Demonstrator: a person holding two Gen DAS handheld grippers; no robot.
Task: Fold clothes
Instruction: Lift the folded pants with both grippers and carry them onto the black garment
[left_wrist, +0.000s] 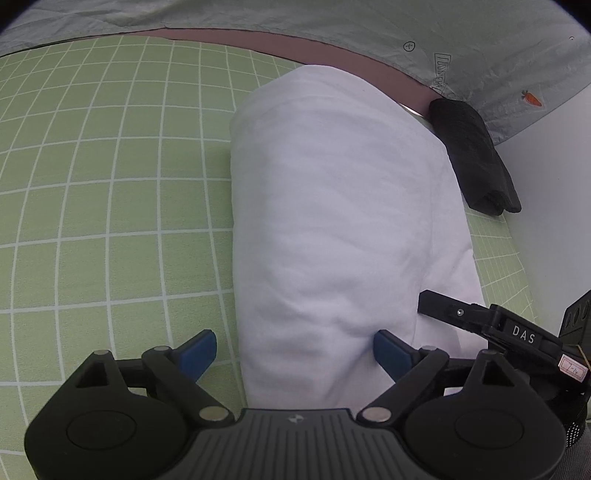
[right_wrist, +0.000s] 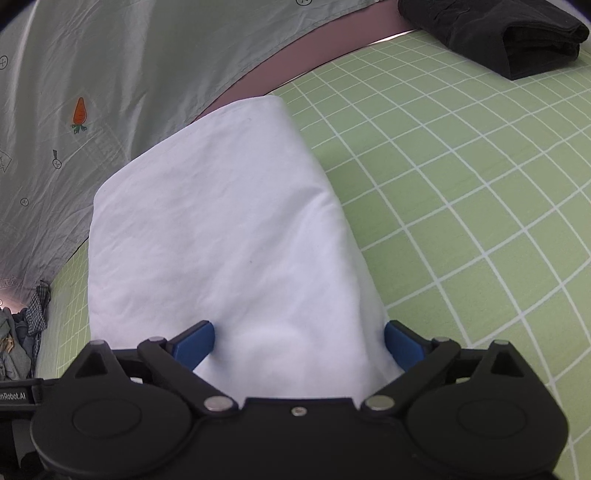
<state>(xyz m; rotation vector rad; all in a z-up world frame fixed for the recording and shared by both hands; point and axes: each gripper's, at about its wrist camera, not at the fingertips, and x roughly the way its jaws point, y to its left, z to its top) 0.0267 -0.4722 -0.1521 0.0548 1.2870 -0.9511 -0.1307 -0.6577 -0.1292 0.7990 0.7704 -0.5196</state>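
My left gripper (left_wrist: 293, 349) is spread wide and holds nothing; its left blue pad hangs over the green checked sheet (left_wrist: 110, 206), its right pad rests against the near end of the white garment (left_wrist: 332, 206). My right gripper (right_wrist: 299, 343) is also wide and empty, both pads straddling that same near end.

The fold looks laid down, so I judge the next job is to lift both grippers clear without dragging the cloth, then press out any puffiness.

The white garment lies in a long, narrow, soft bundle on the sheet, faintly creased, running away from me toward a grey carrot-print cover (right_wrist: 110, 92). A folded black garment (right_wrist: 517, 33) sits beyond it, apart.
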